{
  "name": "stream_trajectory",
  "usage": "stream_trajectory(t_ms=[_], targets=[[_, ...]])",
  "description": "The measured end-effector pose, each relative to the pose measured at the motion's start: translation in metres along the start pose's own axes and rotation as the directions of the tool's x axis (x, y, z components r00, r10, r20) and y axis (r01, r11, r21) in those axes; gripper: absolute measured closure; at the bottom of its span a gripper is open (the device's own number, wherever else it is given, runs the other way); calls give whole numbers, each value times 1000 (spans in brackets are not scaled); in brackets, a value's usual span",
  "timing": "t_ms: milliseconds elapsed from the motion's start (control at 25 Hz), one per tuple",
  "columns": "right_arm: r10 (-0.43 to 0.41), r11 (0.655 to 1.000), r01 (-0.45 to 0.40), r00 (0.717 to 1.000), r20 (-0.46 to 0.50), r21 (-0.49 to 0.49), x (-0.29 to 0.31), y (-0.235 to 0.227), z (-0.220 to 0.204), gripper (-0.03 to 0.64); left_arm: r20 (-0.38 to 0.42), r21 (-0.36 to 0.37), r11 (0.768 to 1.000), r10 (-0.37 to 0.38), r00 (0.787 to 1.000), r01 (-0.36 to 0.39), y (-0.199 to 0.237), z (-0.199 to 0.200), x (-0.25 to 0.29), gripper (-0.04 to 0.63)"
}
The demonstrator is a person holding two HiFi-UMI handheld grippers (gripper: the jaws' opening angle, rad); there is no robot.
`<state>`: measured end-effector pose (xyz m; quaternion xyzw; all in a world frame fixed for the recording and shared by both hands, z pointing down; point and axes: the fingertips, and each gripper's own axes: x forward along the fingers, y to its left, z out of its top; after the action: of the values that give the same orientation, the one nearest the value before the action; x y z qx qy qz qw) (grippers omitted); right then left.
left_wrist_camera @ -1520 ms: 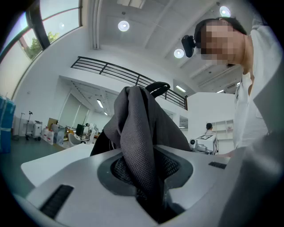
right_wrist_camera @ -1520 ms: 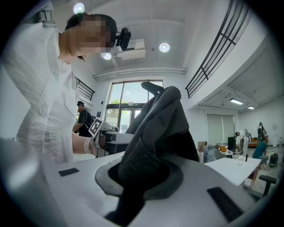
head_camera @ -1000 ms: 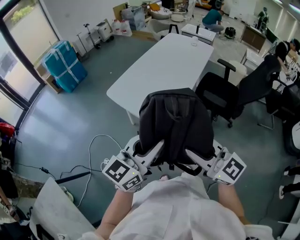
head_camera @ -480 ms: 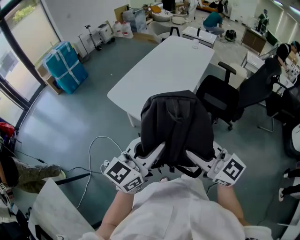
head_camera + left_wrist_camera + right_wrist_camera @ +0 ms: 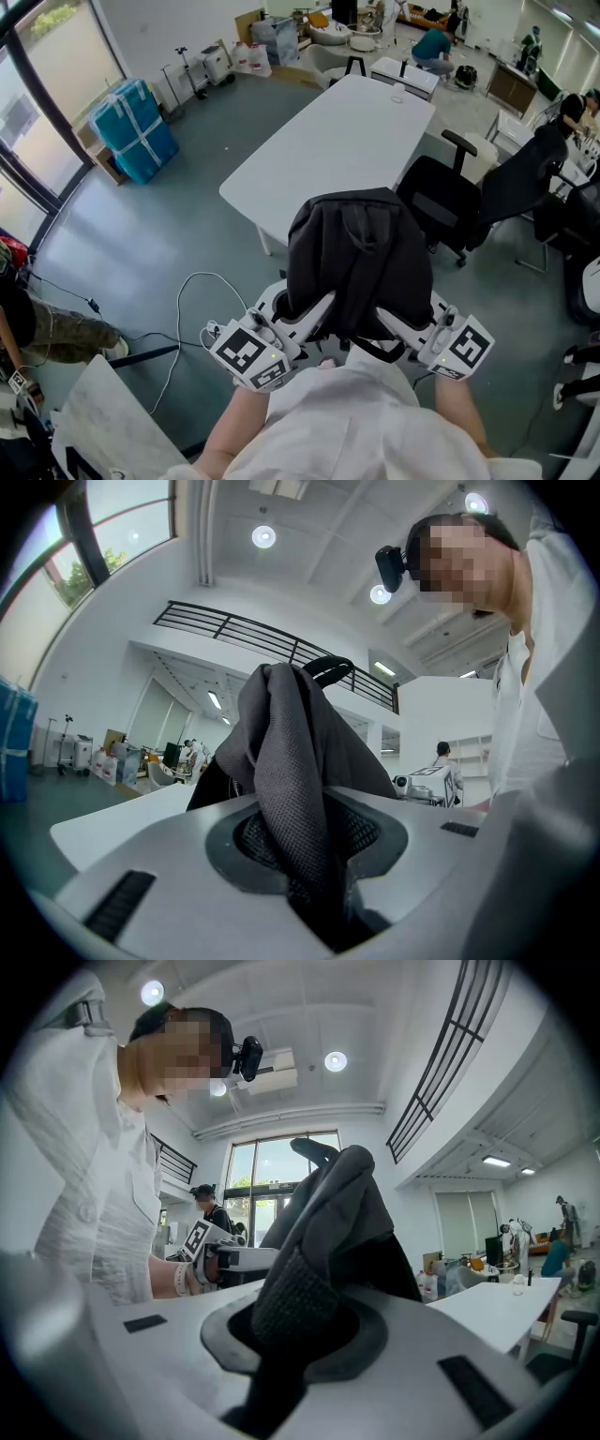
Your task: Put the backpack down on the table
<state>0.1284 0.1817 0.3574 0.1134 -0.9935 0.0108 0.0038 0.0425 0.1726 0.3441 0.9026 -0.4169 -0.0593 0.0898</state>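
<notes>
Black backpack (image 5: pixel 356 248) is held off the floor just ahead of my chest, between both grippers. Left gripper (image 5: pixel 317 307) is closed narrow on a fold of grey mesh fabric at the bag's near left side, and right gripper (image 5: pixel 386 321) is clamped on a padded mesh fold at its near right side. The bag's body and top loop extend away from the jaws toward the white table (image 5: pixel 319 141), whose near end lies just beyond it.

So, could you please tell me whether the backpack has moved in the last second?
No: the backpack overlaps the same near end of the white table as before.
</notes>
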Motion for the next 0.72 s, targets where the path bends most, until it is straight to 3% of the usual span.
stream_trajectory(t_ms=[360, 720], targets=[[10, 1000, -10, 1000, -9, 7, 3, -11, -1, 548, 0, -12, 1000, -3, 1000, 3, 8, -2, 8, 469], [72, 997, -73, 997, 11, 31, 22, -65, -4, 548, -12, -4, 998, 56, 998, -56, 46, 3, 44, 469]])
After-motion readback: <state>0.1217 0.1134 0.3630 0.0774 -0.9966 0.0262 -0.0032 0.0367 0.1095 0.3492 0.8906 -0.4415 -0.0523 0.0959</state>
